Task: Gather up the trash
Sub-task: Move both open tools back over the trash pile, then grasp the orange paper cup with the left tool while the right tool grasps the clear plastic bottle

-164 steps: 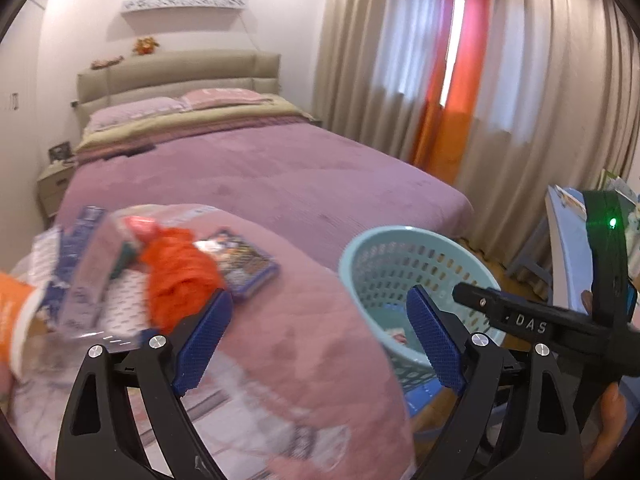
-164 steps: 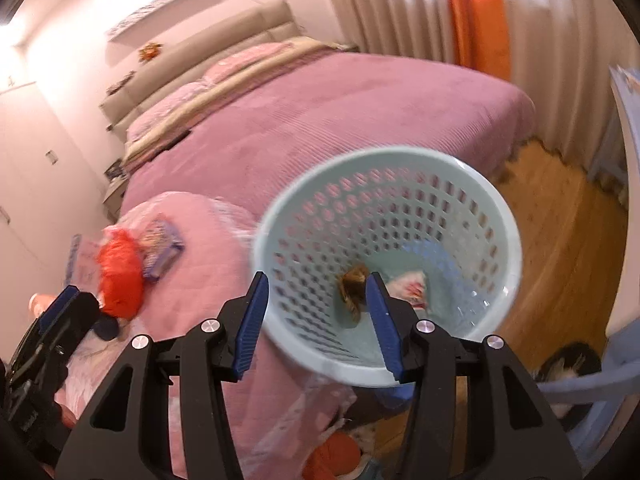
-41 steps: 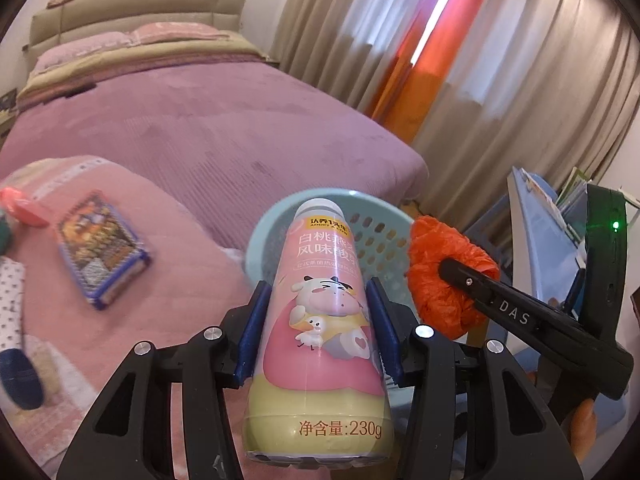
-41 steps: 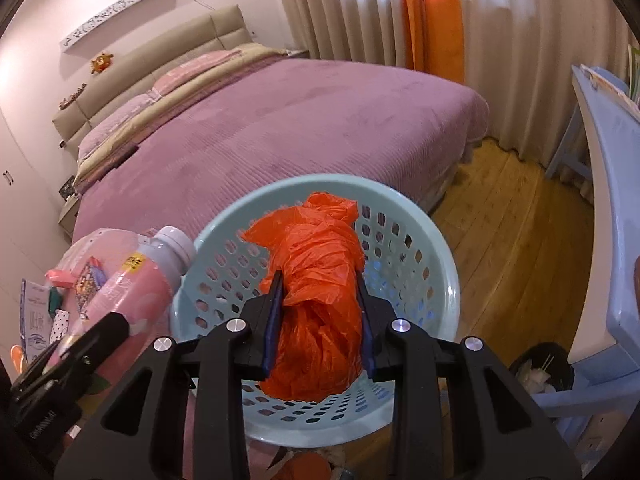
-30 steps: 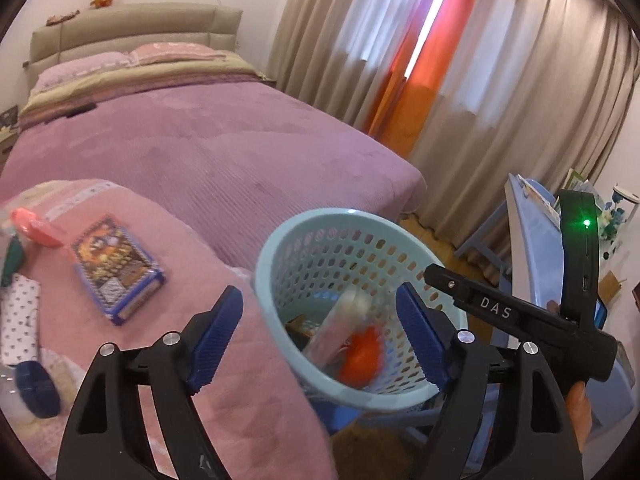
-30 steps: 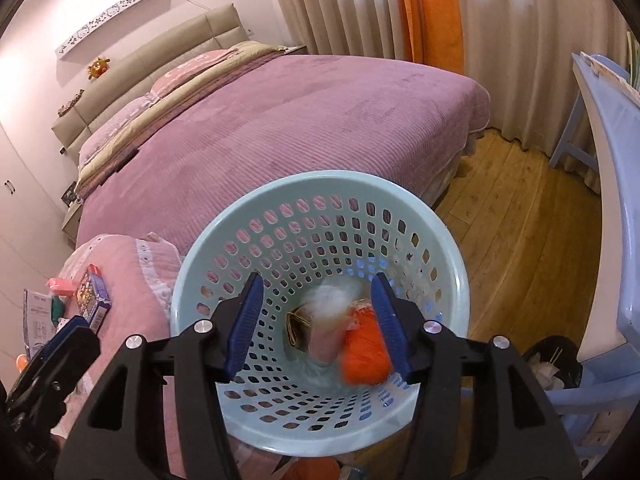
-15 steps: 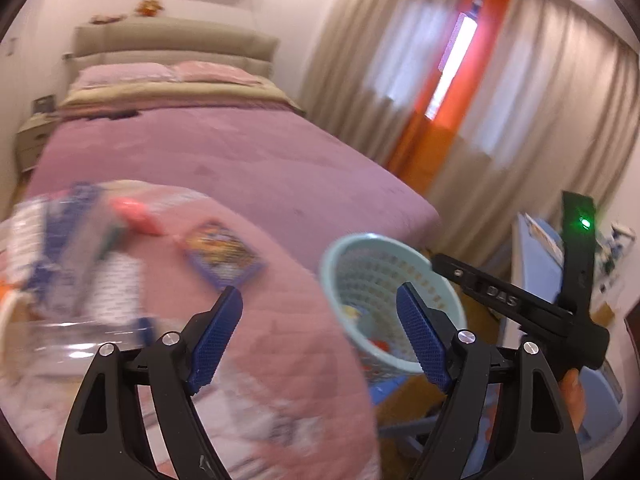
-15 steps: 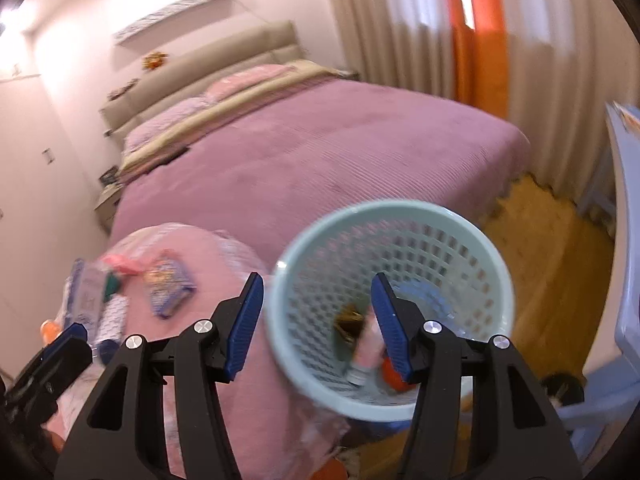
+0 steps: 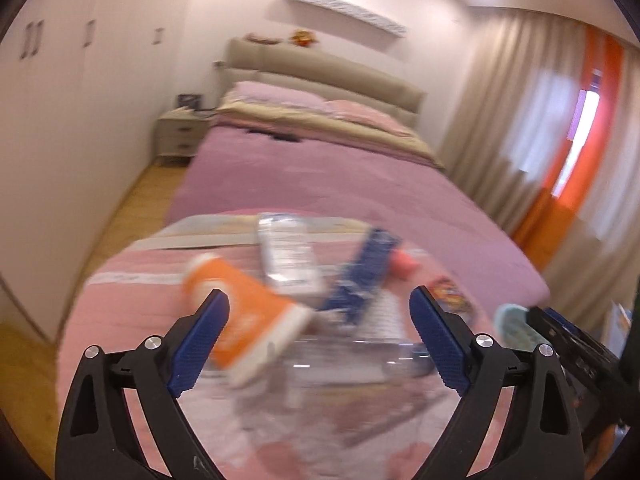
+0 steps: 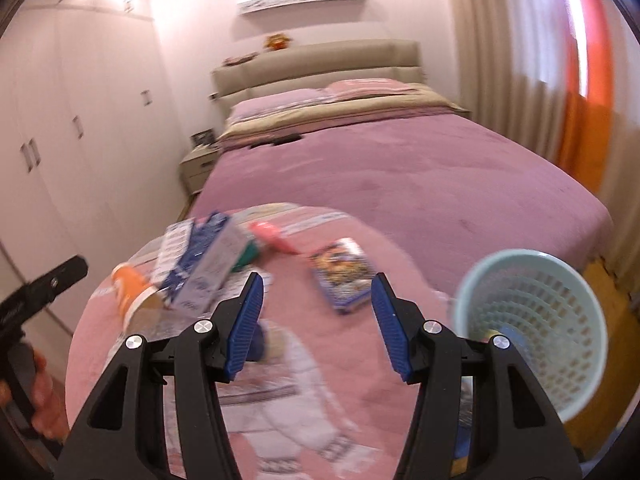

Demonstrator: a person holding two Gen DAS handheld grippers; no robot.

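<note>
Left gripper (image 9: 316,340), jaws just widened and empty, faces the trash heap: orange cup (image 9: 248,312) on its side, long axis slanting across the gap, nearest this hand; right gripper (image 10: 316,322) half-spread, empty; basket (image 10: 532,332) right of the heap.

Home bedroom, bed (image 10: 400,168), wardrobe (image 10: 60,140), curtains (image 10: 500,60)

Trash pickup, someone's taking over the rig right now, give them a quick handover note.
Left gripper: open, empty, jaws just widened, above the orange cup and clear bottle.
Right gripper: open, empty, near the colourful packet.
Basket stands right of the pink cover; contents blurred.
Left: cup, bottle, blue-white cartons, packet, pink item.
</note>
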